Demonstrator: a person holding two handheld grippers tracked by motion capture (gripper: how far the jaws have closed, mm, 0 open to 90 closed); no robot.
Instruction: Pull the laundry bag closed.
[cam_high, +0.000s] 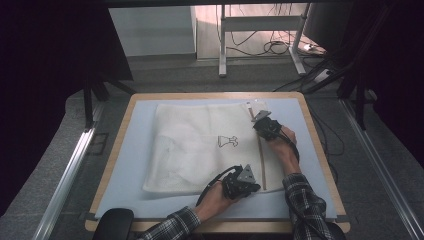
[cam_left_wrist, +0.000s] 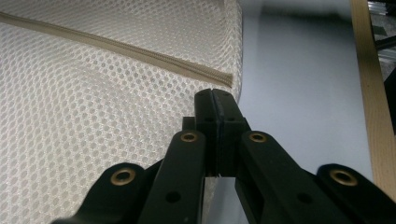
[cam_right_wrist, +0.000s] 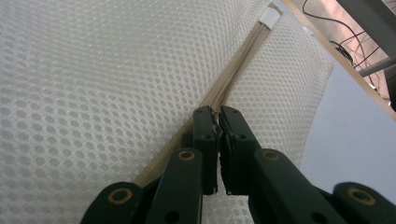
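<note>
blue-covered worktop carries a white mesh laundry bag lying flat; left tongs clenched on its near edge, seemingly anchoring it, right tongs clenched on the zipper, probably to slide it.

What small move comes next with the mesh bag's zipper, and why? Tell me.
Probably draw the right tool along the zipper toward the left tool. The right one looks shut at the zipper line, where the teeth part just ahead of it, seemingly on the slider. The left one is shut on the mesh bag edge beside the zipper's end, bracing it on the blue mat.
</note>
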